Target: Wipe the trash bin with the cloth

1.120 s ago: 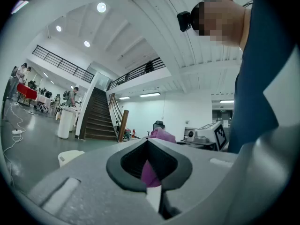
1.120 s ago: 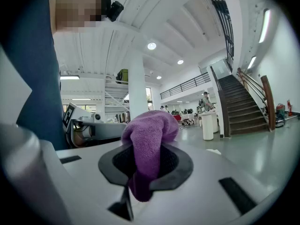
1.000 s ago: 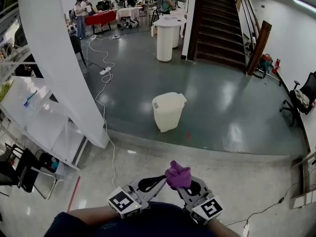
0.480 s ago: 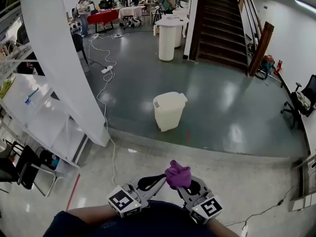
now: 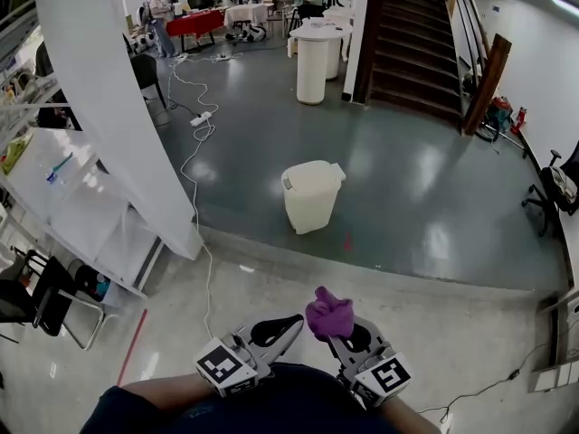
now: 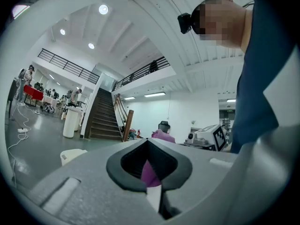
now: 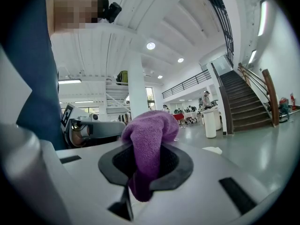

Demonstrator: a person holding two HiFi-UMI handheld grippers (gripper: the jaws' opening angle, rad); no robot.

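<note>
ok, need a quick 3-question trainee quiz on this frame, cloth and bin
1. True or false: the trash bin has its lid off.
2. Where is the cloth? A: on the bin. B: clamped in the right gripper. C: lying on the floor.
3. Is the cloth touching the bin yet?

Key
1. False: the lid is on.
2. B: its jaws are closed on the cloth, which bulges up out of them.
3. No: the bin stands well ahead, apart from the cloth.
</note>
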